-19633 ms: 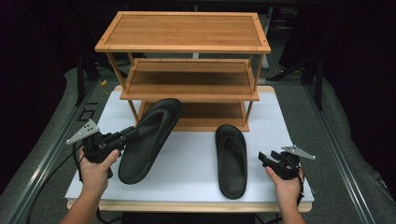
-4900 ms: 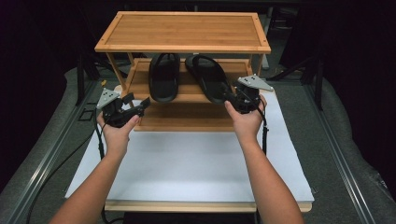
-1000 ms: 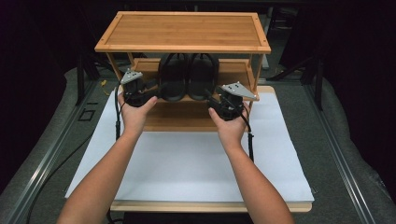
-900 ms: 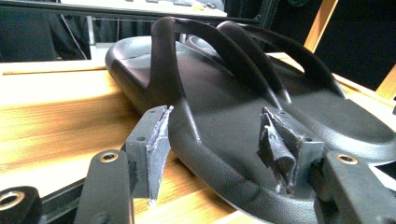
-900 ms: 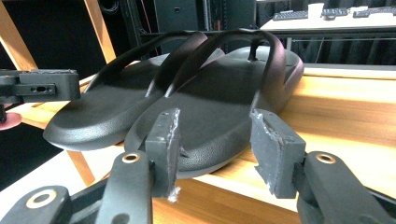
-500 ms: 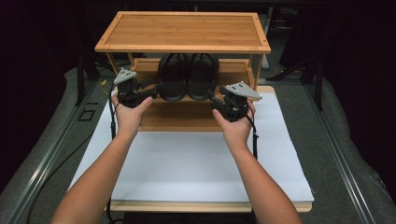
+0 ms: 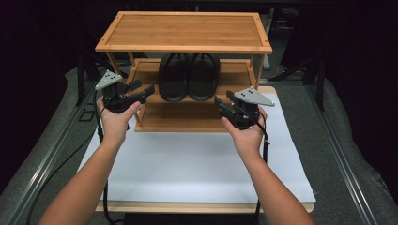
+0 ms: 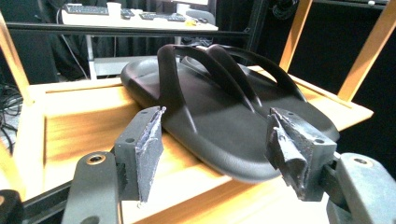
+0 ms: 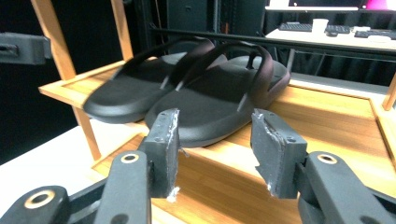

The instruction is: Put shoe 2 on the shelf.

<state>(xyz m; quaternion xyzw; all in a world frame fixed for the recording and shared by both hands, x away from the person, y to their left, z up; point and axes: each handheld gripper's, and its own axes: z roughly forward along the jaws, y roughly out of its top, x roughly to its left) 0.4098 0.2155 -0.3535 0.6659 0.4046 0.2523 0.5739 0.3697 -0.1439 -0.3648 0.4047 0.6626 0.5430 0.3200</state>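
We see a three-tier wooden rack [image 7: 183,30] standing at the far end of a white sheet [image 7: 187,164] on the table. Two black sandals sit side by side on its middle shelf [image 7: 237,75], the left sandal [image 7: 173,77] touching the right sandal [image 7: 202,77], their heels hanging just over the shelf's front edge. Bare wood lies on either side of the pair, out to the rack's posts.

Our left gripper [image 7: 141,93] hovers just beside the rack's left front post at middle-shelf height; our right gripper [image 7: 223,105] hangs lower, near the front of the bottom shelf [image 7: 180,117]. In the left gripper view the left gripper [image 8: 215,154] has its jaws spread wide with nothing between them, the sandal heel [image 8: 233,154] framed beyond. In the right gripper view the right gripper [image 9: 215,149] is likewise parted and empty, facing the sandal pair [image 9: 201,98] from below the shelf edge.

The white sheet in front of the rack is open room.

Compared with half a second ago, both hands have drawn back a little from the shelf, the right one lower and further out. The sandals stay where they were.
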